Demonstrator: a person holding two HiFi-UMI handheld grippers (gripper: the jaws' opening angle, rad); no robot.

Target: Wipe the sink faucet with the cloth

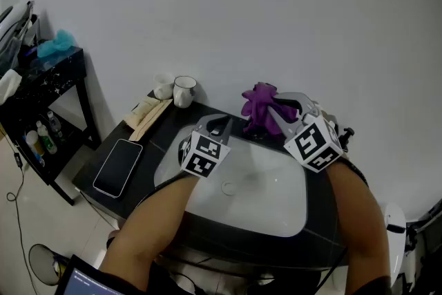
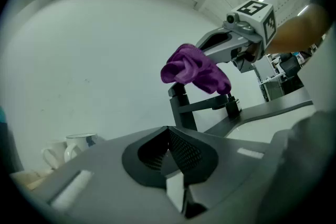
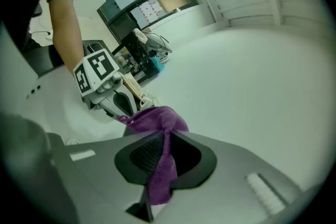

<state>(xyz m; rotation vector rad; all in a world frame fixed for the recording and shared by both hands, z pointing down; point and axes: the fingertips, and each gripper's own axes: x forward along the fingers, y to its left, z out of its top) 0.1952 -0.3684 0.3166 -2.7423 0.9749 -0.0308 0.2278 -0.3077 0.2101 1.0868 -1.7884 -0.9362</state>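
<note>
Head view, right gripper [image 1: 273, 111]: fingers clamped on the cloth [image 1: 260, 104], bunched at their tips.
Head view, left gripper [image 1: 222, 124]: over the sink [image 1: 280, 200], left of the cloth.
Left gripper view, fingers [image 2: 181, 150]: pressed together, nothing between; faucet [image 2: 184, 107] ahead, cloth on its top.
Right gripper view, fingers [image 3: 140, 157]: pinching the cloth, a strip hanging between them.

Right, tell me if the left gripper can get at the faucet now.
Probably yes. The left gripper, shut and empty, points at the faucet with nothing between them; only its top is taken, by the purple cloth the right gripper holds there.
</note>
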